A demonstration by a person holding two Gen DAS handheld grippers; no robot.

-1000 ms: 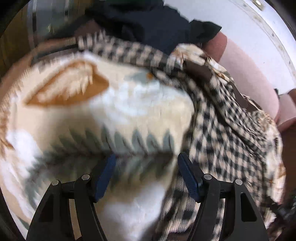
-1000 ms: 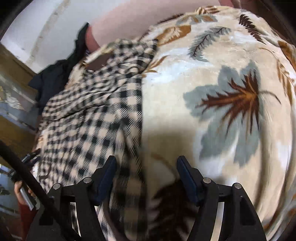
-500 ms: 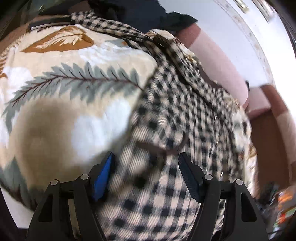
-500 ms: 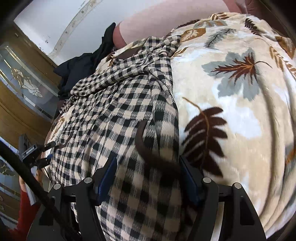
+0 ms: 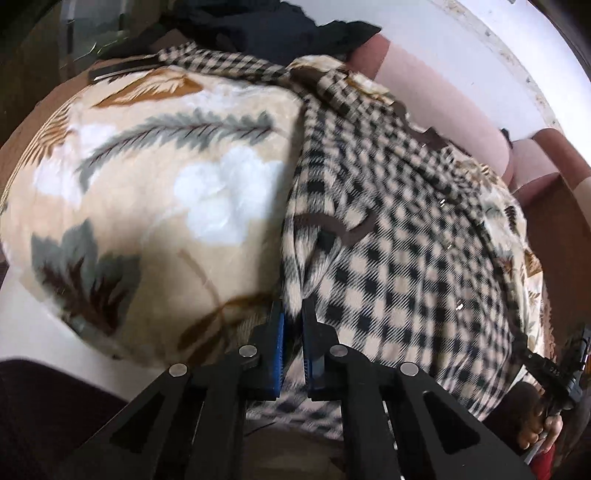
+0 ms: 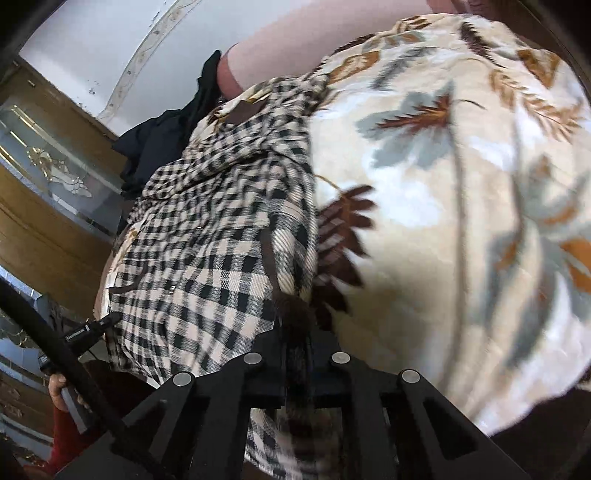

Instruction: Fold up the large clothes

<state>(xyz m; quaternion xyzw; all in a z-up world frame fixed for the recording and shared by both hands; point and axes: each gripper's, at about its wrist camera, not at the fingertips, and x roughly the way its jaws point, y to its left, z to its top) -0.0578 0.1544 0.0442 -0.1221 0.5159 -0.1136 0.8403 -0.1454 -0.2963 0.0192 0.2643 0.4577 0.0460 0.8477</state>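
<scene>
A black-and-cream checked garment (image 5: 399, 266) with brown trim lies spread over a cream blanket with a leaf print (image 5: 155, 192). My left gripper (image 5: 293, 325) is closing its jaws on the garment's near left edge, and the blue pads (image 5: 279, 354) pinch a fold of the checked cloth. In the right wrist view the same garment (image 6: 207, 258) lies to the left. There my right gripper (image 6: 295, 336) is closing on the near right edge, and the brown trim (image 6: 291, 306) is clamped between its jaws.
A heap of dark clothes (image 5: 280, 29) lies at the far end of the blanket, against a pink padded backrest (image 5: 443, 107) and a white wall. A wooden cabinet with glass panels (image 6: 44, 173) stands to the left. A hand (image 6: 59, 387) shows at the left edge.
Both grippers slid over the blanket to the garment's near edges and went from wide open to shut on the checked cloth.
</scene>
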